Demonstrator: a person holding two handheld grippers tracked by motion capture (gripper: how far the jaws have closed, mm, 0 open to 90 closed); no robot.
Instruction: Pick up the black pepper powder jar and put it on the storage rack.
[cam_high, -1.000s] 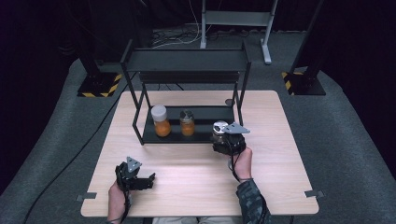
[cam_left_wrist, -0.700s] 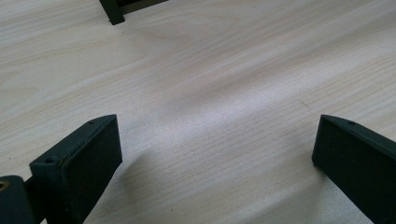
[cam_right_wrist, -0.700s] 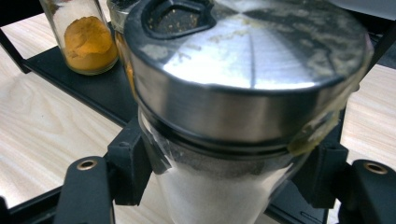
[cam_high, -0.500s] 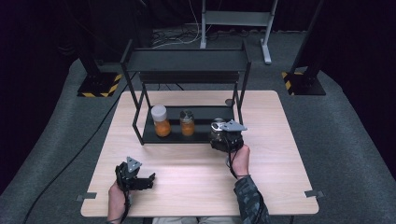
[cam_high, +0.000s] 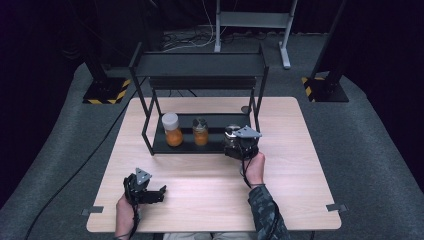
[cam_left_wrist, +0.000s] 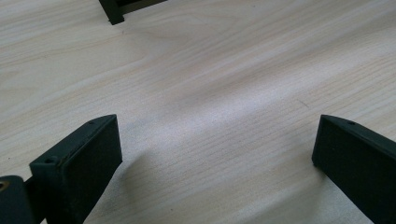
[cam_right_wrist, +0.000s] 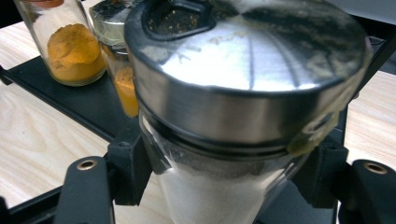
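My right gripper (cam_high: 235, 142) is shut on a glass shaker jar (cam_right_wrist: 224, 140) of white powder with a shiny metal lid, held at the right end of the black rack's (cam_high: 200, 65) lower shelf (cam_high: 185, 147). The jar (cam_high: 231, 134) is gripped just below its lid. Two jars stand on that shelf: one with a white cap (cam_high: 171, 130) holding orange powder, and a smaller one (cam_high: 200, 131) with a metal lid; both also appear in the right gripper view, the larger jar (cam_right_wrist: 70, 42) and the smaller jar (cam_right_wrist: 119, 60). My left gripper (cam_high: 150, 192) rests open near the table's front left, its jaws (cam_left_wrist: 210, 154) wide over bare wood.
The wooden table (cam_high: 300, 175) holds the two-tier black rack at its back centre. A small dark round object (cam_high: 245, 109) lies on the table behind the rack's right leg. A rack foot (cam_left_wrist: 113, 14) appears at the top of the left gripper view. Dark carpet surrounds the table.
The right gripper with the shaker jar has shifted slightly toward the rack's lower shelf. The left gripper has stayed in place.
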